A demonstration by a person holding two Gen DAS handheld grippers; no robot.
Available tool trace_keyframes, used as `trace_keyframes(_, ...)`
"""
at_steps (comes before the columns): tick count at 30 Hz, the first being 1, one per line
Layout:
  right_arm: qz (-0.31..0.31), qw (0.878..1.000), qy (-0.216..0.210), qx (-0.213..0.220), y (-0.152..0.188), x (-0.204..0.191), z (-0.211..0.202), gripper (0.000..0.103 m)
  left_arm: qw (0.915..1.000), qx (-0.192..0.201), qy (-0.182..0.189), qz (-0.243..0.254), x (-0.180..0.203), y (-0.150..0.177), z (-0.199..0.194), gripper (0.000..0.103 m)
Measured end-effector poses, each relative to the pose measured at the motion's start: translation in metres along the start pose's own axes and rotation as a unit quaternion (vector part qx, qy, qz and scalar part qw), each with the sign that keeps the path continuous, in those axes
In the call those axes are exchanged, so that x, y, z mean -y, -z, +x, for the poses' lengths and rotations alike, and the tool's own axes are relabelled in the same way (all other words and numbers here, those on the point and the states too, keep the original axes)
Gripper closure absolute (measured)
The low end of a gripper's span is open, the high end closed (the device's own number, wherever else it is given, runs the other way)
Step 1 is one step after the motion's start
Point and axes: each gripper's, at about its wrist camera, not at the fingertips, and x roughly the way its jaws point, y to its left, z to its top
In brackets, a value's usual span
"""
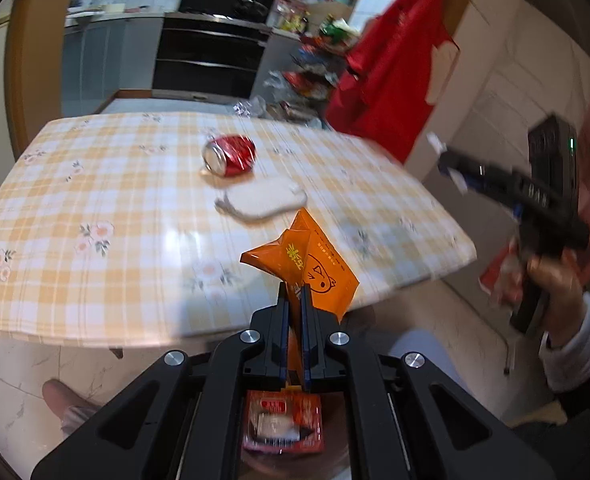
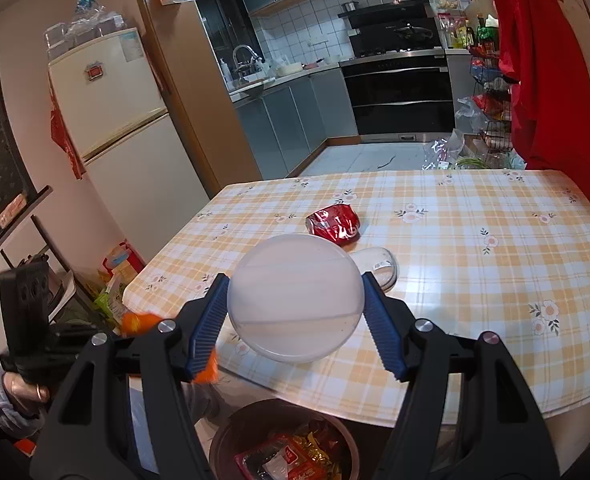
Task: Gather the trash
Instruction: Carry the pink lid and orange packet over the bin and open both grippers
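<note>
Pinching crinkled orange wrapper (image 1: 307, 264), perhaps foil.

The orange packet (image 1: 310, 268) looks like glossy plastic film, creased. The red can (image 1: 231, 155) is shiny metal, dented. The round lid (image 2: 295, 296) is smooth, translucent, frosted plastic. The checked cover on the counter (image 2: 475, 248) gleams, probably wipe-clean vinyl. The right hand-held gripper (image 2: 295, 320) has ribbed blue pads (image 2: 383, 332) on matt black arms.

Kitchen and dining corner around a checked tabletop (image 2: 475, 280).
Beyond the tabletop stands a black oven (image 2: 401, 96) under white wall tiles; a white fridge (image 2: 123, 120) stands left, red cloth (image 2: 547, 60) hangs right.
</note>
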Motion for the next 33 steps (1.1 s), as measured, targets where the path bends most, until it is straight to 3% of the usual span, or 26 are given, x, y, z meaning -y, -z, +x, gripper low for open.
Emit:
trace_keyframes(10, -0.006, 1.0, -0.003, 0.001, 0.015, -0.014, -0.019, 0.037, 0.9979, -0.055, 0.028, 0.019, 0.025, 0.037, 0.019, 0.096)
trace_keyframes(11, -0.008, 1.0, -0.003, 0.002, 0.016, -0.015, -0.021, 0.037, 0.9977, -0.057, 0.034, 0.016, 0.027, 0.038, 0.02, 0.092)
trace_keyframes(13, -0.009, 1.0, -0.003, 0.001, 0.017, -0.016, -0.023, 0.037, 0.9978, -0.05, 0.043, 0.008, 0.029, 0.04, 0.02, 0.059)
trace_keyframes(17, -0.009, 1.0, -0.004, -0.003, 0.022, -0.017, -0.025, 0.037, 0.9989, -0.025, 0.04, -0.008, 0.032, 0.039, 0.014, 0.045)
trace_keyframes(22, -0.016, 1.0, -0.003, -0.025, 0.034, -0.017, -0.019, 0.037, 0.9983, 0.046, -0.028, -0.022, 0.024, 0.033, -0.011, 0.014)
trace_keyframes(28, -0.02, 0.998, -0.007, -0.059, 0.052, -0.021, -0.003, 0.036, 0.9862, 0.091, -0.137, -0.023, 0.008, 0.026, -0.031, 0.006)
trace_keyframes(33, -0.037, 0.996, -0.013, -0.086, 0.063, -0.033, 0.011, 0.036, 0.98, 0.101, -0.166, -0.041, -0.007, 0.025, -0.039, 0.006)
